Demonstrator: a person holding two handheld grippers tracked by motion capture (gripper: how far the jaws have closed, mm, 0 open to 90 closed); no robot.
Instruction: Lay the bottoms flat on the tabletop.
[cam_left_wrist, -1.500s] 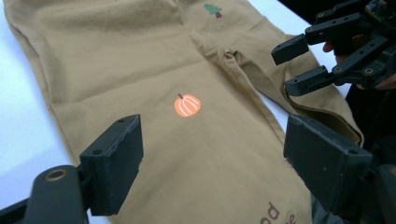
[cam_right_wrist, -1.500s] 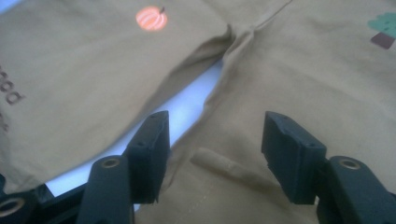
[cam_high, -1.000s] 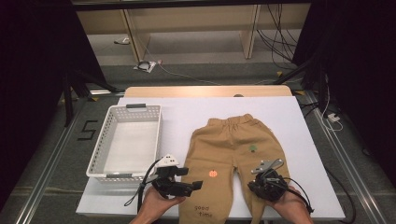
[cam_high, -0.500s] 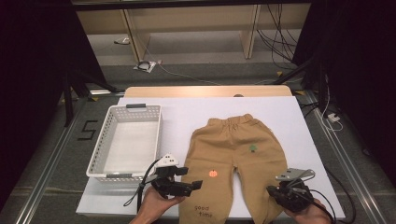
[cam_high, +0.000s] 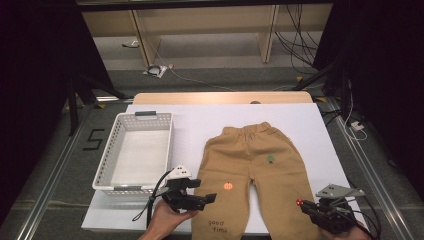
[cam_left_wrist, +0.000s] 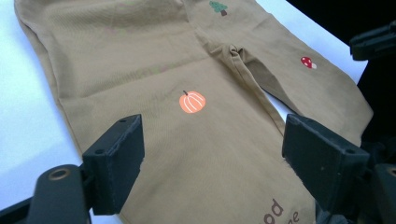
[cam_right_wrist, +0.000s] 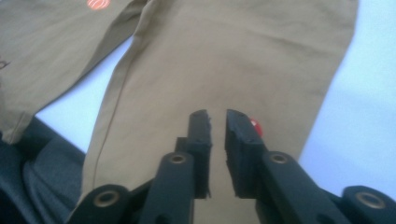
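Since a second ago, right gripper (cam_high: 306, 206) is sitting lower and farther out, off the trousers' (cam_high: 255, 170) right leg toward the near corner; left gripper (cam_high: 207, 198) is staying put at the left leg hem.

High view: trousers are lying flat on the white surface (cam_high: 225, 117), waistband far, hems overhanging the near edge. Basket (cam_high: 134, 152) is standing just left of the trousers, untouched.

Left gripper view: jaws are standing wide apart over the leg below the pumpkin print (cam_left_wrist: 192, 101), holding nothing. Risk: closing here is likely pinching one layer only, or dragging the cloth into wrinkles.

Right gripper view: jaws are nearly together, a thin gap showing, nothing between them, above the mushroom print (cam_right_wrist: 255, 125). Risk: staying this narrow, it is likely pushing the hem off the edge rather than catching it.
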